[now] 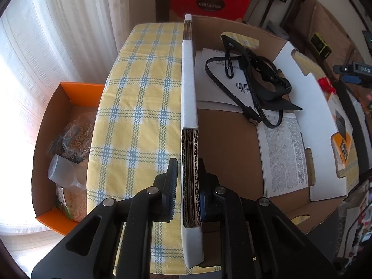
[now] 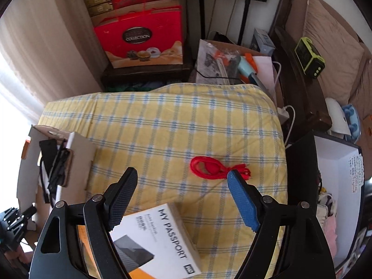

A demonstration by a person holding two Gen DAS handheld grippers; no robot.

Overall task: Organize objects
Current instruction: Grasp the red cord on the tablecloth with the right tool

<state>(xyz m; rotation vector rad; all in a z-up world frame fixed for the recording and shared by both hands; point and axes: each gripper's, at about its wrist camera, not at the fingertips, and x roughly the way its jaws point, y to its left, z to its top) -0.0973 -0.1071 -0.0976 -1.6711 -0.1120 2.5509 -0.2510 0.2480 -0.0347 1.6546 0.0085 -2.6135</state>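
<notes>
My left gripper [image 1: 187, 162] is shut on the near side wall [image 1: 189, 88] of an open cardboard box [image 1: 232, 139], one finger inside and one outside. Black straps with a carabiner [image 1: 255, 83] lie inside on printed paper. In the right wrist view the same box [image 2: 81, 153] stands at the table's left edge. My right gripper [image 2: 181, 172] hangs open above the yellow checked cloth [image 2: 186, 121] with nothing between its fingers. A red cord [image 2: 207, 167] lies on the cloth just beyond the blue fingertip [image 2: 234, 181]. A white "My Passport" box [image 2: 162, 237] lies below the fingers.
An orange box [image 1: 69, 93] with bags and a plastic bottle [image 1: 62, 172] sits beside the table on the left. Behind the table stand a red gift bag [image 2: 139, 39] and a cluttered carton [image 2: 220, 62]. A white-lined open box [image 2: 337, 174] stands at the right.
</notes>
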